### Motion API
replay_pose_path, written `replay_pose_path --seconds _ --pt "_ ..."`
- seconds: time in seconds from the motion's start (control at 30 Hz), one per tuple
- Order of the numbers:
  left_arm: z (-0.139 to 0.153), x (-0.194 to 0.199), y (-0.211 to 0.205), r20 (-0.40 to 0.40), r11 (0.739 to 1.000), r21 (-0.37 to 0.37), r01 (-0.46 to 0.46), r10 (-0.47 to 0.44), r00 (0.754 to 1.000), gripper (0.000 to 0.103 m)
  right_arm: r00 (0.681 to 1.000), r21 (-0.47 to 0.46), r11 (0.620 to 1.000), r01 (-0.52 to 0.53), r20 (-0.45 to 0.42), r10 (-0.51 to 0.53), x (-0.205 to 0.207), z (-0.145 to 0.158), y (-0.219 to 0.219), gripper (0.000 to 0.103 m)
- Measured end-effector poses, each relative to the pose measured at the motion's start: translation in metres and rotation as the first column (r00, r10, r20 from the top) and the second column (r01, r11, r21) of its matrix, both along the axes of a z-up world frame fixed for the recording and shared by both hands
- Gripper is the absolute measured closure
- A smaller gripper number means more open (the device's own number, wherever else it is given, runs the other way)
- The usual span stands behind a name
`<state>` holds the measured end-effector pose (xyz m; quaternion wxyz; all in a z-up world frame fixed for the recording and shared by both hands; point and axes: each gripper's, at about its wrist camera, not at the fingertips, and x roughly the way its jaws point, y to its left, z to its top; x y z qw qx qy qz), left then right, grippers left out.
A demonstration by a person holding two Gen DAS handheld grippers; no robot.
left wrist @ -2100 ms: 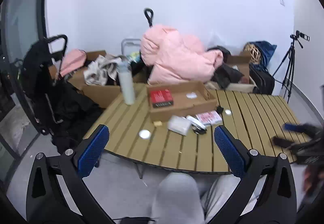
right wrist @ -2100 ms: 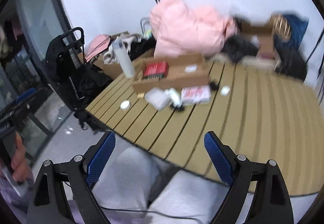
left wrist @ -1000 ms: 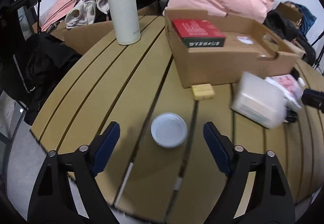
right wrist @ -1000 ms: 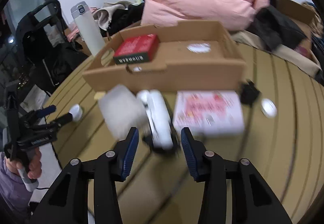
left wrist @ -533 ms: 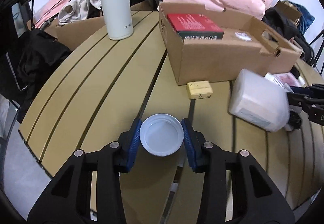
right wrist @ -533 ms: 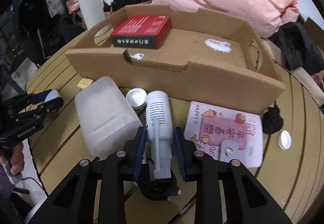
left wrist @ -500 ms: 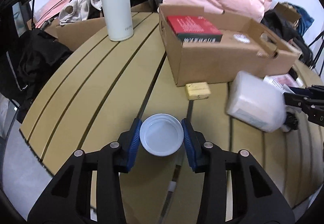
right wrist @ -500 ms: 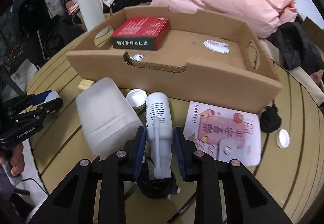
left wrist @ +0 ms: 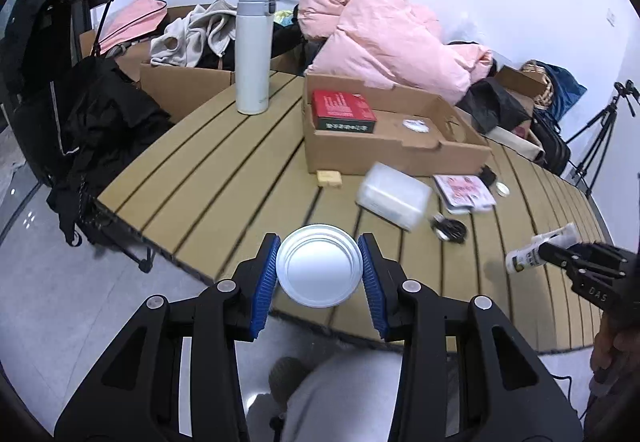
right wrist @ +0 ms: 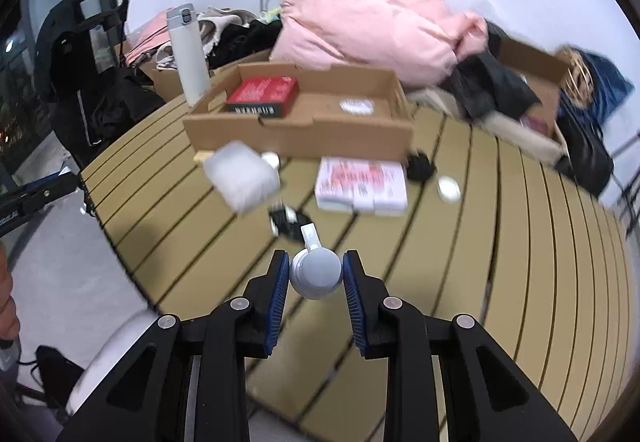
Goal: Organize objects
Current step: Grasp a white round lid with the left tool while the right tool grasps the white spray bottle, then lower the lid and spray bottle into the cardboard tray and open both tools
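Left wrist view: the left gripper (left wrist: pixel 319 271) grips a round white lid (left wrist: pixel 319 271) by its rim, both blue pads pressed against opposite edges, and holds it clear above the near edge of the slatted wooden table (left wrist: pixel 224 178). Ahead of the jaws and slightly right lies a translucent plastic container (left wrist: pixel 394 197) on its side; just beyond it stands an open cardboard box (left wrist: pixel 384 146) holding a red carton (left wrist: pixel 342 114) in its left end and a small white disc (left wrist: pixel 416 124) nearer its middle. A small yellow block (left wrist: pixel 329 178) rests on the table just in front of the box. Farther ahead and left stands a tall white flask (left wrist: pixel 253 52), upright. To the right of the container lie a pink printed packet (left wrist: pixel 466 192), a black tangled item (left wrist: pixel 450 228) and a small white cap (left wrist: pixel 502 189).

Far right in the same view: the right gripper (left wrist: pixel 548 252) holds a white spray bottle (left wrist: pixel 532 252) raised off the table.

Right wrist view: the right gripper (right wrist: pixel 316 278) is closed on the white spray bottle (right wrist: pixel 316 274), seen end-on, pads on both sides of its body and its nozzle pointing ahead. Directly beyond the nozzle lies the black item (right wrist: pixel 288 222); ahead and right, the pink packet (right wrist: pixel 360 184); ahead and left, the container (right wrist: pixel 240 174), blurred. The cardboard box (right wrist: pixel 304 130) sits beyond these. A pink padded jacket (right wrist: pixel 360 18) is heaped behind the table.
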<state>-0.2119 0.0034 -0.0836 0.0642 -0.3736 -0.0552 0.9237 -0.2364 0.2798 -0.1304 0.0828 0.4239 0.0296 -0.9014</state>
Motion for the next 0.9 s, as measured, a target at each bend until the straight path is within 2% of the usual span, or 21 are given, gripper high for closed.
replay_pose_path --seconds 0.13,0.3,0.4,0.5,0.57,0.6,0.7,0.8,0.9 --pt "0.005 0.012 0.014 0.009 1.0 -0.004 0.031 -0.031 0.999 0.067 0.999 -0.01 0.999 0.039 0.024 -0.039 0.019 -0.003 0.005 0.073" --pt "0.01 0.014 0.024 0.009 0.998 0.003 0.062 -0.062 0.998 0.067 1.0 -0.018 0.999 0.029 -0.003 -0.029 0.035 0.008 0.005 0.073" --pt "0.023 -0.007 0.028 -0.001 0.996 0.013 0.086 -0.086 0.996 0.067 0.999 -0.038 0.999 0.03 -0.011 -0.031 0.03 0.018 0.011 0.073" --pt "0.047 -0.053 0.036 -0.01 0.992 0.025 0.122 -0.122 0.993 0.067 0.999 -0.016 1.0 -0.013 -0.05 0.012 0.006 0.044 0.009 0.073" --pt "0.063 -0.094 0.043 -0.004 0.988 0.036 0.152 -0.152 0.988 0.067 0.995 -0.024 0.997 -0.07 -0.076 0.068 -0.027 0.069 0.007 0.073" --pt "0.07 -0.124 0.049 0.009 0.983 0.066 0.169 -0.17 0.985 0.067 0.993 -0.033 0.996 -0.085 -0.081 0.082 -0.037 0.075 0.006 0.073" --pt "0.066 -0.198 0.064 0.076 0.967 0.151 0.205 -0.218 0.973 0.067 0.993 -0.086 0.99 -0.111 -0.057 0.106 -0.113 0.089 0.01 0.073" --pt "0.035 -0.281 0.094 0.172 0.976 0.111 0.188 -0.205 0.964 0.067 0.996 -0.121 0.989 -0.087 0.007 0.088 -0.205 0.076 0.011 0.073" --pt "-0.002 -0.349 0.113 0.224 0.991 0.086 0.098 -0.115 0.968 0.067 0.992 -0.227 0.973 -0.046 0.101 0.07 -0.297 0.042 0.012 0.073"
